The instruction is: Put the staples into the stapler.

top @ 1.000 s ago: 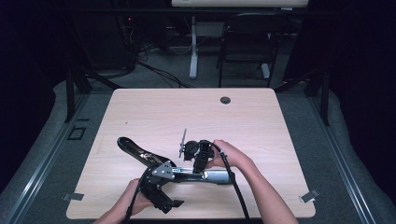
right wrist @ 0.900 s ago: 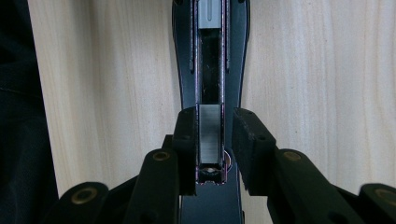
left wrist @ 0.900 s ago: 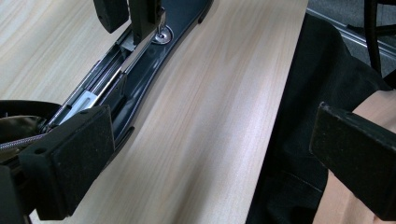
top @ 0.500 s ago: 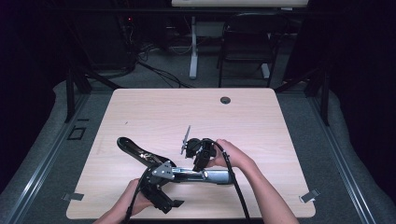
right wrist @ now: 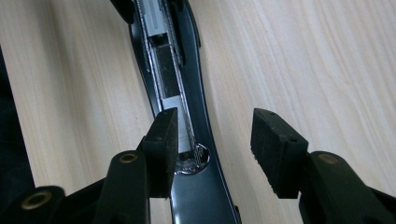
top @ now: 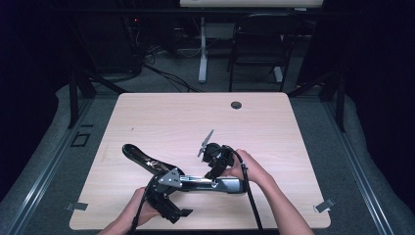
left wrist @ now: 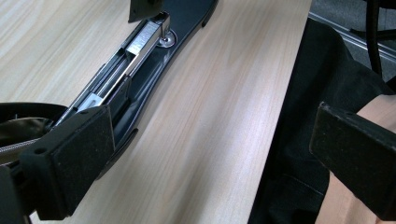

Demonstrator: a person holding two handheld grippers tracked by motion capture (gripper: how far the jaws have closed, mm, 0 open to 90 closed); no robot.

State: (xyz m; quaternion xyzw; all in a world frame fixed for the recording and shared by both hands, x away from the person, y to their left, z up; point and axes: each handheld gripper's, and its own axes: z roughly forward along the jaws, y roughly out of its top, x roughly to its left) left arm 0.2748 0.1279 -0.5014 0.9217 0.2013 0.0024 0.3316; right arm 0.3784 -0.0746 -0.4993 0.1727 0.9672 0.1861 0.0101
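The long black stapler [top: 147, 160], swung open with its metal staple channel [right wrist: 170, 79] exposed, lies on the near half of the pale wooden bench [top: 274, 122], its base running from the left towards the middle. The right claw [top: 211, 155] sits over the channel's right-hand end and has just been opening: its pads, closer together a second ago, now stand apart with nothing clamped between them. In the right gripper view its left pad [right wrist: 161, 140] hangs beside the silver channel near the round anvil plate [right wrist: 191, 161], while the other pad floats over bare wood, so it reads as released. It has also slid a little to the right along the stapler since the earlier high views.

The left claw [left wrist: 205, 158] is released too, jaws wide, one pad [left wrist: 77, 154] close against the stapler's black flank at the near left, the other out past the bench edge over dark cloth; whether that pad actually touches the stapler is hard to tell.

My reading is that the right claw has let go of whatever part it pinched, and the stapler remains open, so the loading or closing step is not finished
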